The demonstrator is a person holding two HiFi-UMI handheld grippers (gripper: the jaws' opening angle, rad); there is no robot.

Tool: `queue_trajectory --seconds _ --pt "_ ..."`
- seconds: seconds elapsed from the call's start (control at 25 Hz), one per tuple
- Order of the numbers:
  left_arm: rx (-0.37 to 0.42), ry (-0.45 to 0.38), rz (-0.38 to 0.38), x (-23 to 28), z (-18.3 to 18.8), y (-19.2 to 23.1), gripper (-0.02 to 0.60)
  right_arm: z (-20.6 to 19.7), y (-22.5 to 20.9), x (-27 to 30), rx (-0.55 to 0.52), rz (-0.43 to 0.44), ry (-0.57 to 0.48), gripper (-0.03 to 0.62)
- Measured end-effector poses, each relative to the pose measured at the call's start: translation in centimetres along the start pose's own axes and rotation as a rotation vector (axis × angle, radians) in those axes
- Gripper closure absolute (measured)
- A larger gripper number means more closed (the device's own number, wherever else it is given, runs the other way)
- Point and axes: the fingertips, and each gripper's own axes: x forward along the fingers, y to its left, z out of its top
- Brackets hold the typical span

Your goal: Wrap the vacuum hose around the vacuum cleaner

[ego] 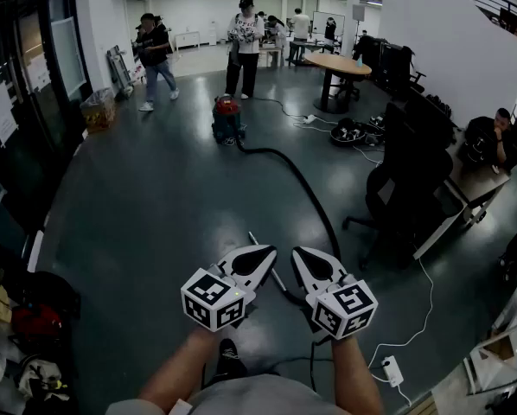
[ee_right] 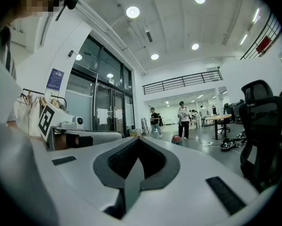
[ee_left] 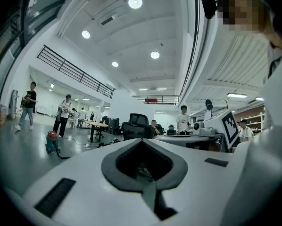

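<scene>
Currently both pairs of jaws are pressed together on nothing; the left hand-held gripper (ego: 257,258) and the right hand-held gripper (ego: 306,259) sit side by side, level, low in the head view; the red vacuum cleaner (ego: 227,118) stands well away on the grey floor (ego: 155,206); its black hose (ego: 302,180) trails across the floor toward the right one.

Head camera downward, gripper cameras level, sharing vacuum (ego: 227,118)
</scene>
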Motion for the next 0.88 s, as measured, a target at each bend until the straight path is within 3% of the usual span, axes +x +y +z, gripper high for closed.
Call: queue_trajectory --seconds 0.88 --pt "-0.007 -0.005 0.015 -0.8 0.2 -0.9 0.574 0.3 0.5 -1.1 0.004 0.012 -0.004 0.589"
